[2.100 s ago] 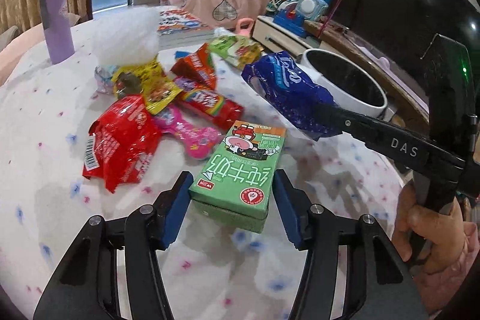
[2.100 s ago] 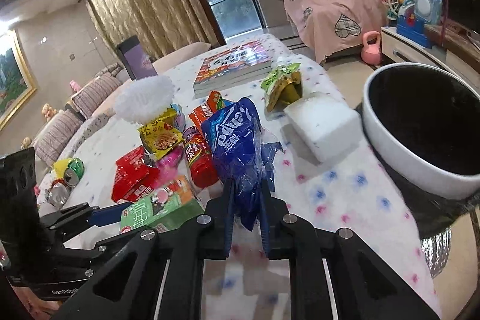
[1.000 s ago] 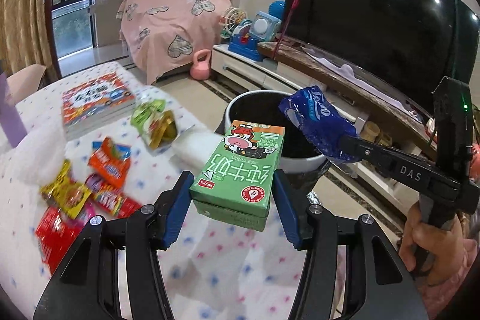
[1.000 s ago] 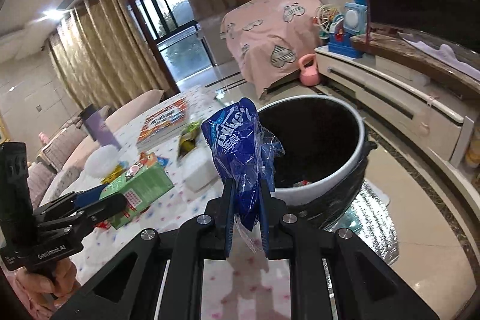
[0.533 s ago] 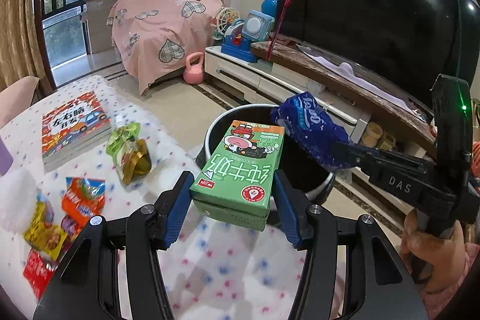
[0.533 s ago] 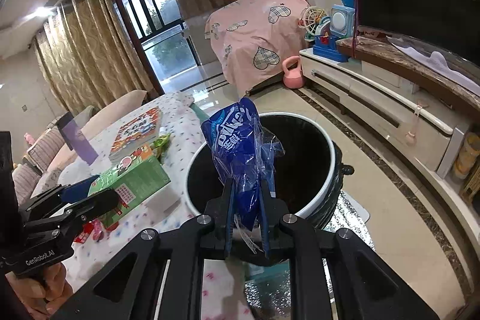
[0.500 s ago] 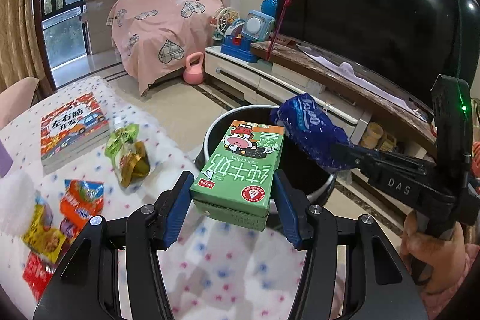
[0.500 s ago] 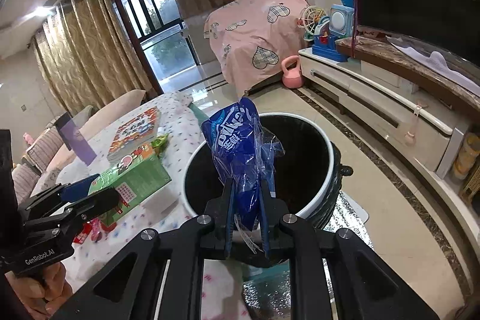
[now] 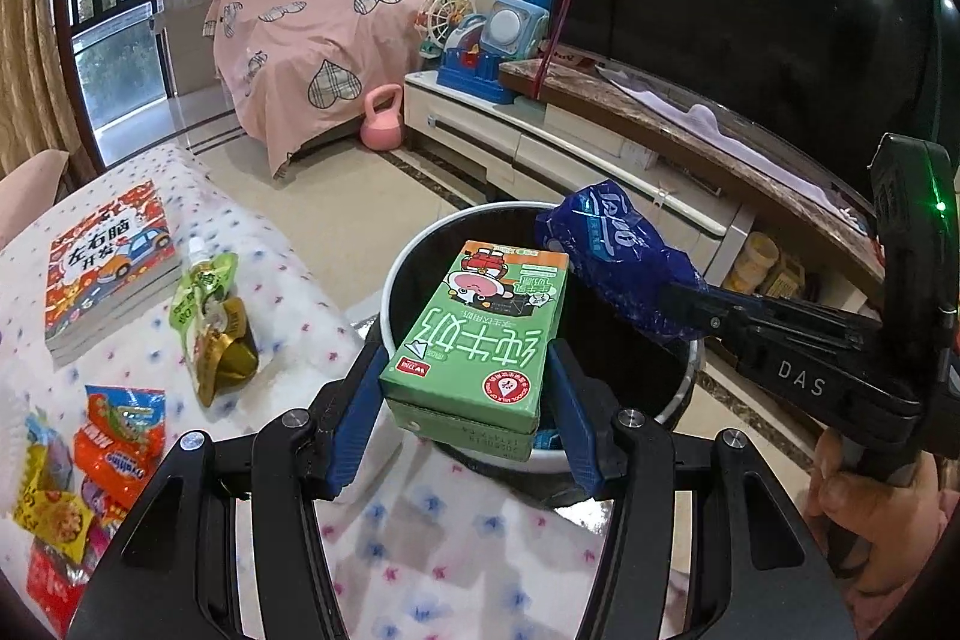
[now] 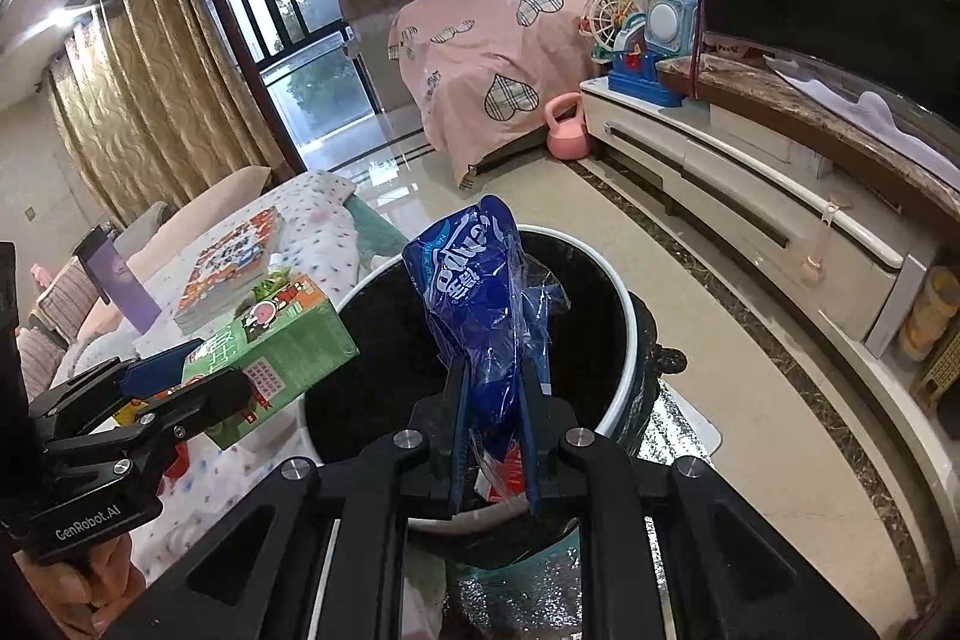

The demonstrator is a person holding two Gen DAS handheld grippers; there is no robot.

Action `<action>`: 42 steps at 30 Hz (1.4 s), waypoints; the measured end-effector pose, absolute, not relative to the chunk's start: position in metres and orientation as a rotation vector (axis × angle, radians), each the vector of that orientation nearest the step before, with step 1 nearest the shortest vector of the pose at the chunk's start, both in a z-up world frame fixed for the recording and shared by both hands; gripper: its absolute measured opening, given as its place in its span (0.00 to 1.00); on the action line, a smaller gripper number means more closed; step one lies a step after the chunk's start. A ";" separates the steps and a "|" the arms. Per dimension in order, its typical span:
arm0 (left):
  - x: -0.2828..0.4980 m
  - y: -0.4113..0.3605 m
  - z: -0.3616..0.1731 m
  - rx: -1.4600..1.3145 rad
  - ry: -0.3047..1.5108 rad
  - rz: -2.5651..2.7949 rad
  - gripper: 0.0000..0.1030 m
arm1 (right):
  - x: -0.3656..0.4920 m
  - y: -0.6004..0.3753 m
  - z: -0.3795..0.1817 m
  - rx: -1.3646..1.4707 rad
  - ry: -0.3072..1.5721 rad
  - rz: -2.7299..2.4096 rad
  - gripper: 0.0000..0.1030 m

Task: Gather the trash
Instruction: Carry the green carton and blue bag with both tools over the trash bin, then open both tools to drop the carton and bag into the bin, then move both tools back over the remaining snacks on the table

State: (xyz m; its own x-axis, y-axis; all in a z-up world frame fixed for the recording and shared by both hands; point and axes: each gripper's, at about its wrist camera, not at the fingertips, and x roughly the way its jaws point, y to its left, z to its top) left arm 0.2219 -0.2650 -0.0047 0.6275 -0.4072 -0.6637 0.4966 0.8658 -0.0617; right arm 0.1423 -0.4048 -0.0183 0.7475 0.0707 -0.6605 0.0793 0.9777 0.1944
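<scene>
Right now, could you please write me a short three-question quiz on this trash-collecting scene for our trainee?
1. True or false: the left gripper holds the green milk carton.
2. What does the right gripper clamp: A) the book, B) the blue wrapper, C) the pink kettlebell?
3. Fill in: both held items hang over the open ____.

Key
1. True.
2. B. The book lies on the table; the kettlebell sits on the floor.
3. Trash bin.

Green milk carton (image 9: 480, 334), blue crinkled wrapper (image 10: 480, 304), black bin with white rim (image 10: 624, 316), white tablecloth (image 9: 288, 268) with pink and blue dots
</scene>
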 end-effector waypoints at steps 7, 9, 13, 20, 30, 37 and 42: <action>0.234 -0.274 -0.013 0.138 0.759 -0.512 0.53 | 0.151 -0.409 -0.025 0.202 0.756 -0.014 0.15; 0.238 -0.275 -0.016 0.122 0.791 -0.517 0.58 | 0.153 -0.411 -0.028 0.205 0.765 -0.011 0.19; 0.234 -0.266 -0.015 0.091 0.786 -0.505 0.67 | 0.155 -0.417 -0.029 0.228 0.767 -0.008 0.31; 0.216 -0.242 -0.008 0.053 0.768 -0.493 0.72 | 0.141 -0.411 -0.020 0.267 0.719 0.008 0.51; 0.180 -0.179 -0.014 -0.003 0.779 -0.424 0.74 | 0.117 -0.378 -0.012 0.284 0.682 0.063 0.65; 0.155 -0.128 -0.023 -0.051 0.795 -0.354 0.75 | 0.101 -0.342 -0.019 0.290 0.694 0.123 0.65; 0.138 -0.095 -0.029 -0.090 0.806 -0.297 0.75 | 0.095 -0.313 -0.027 0.283 0.720 0.176 0.65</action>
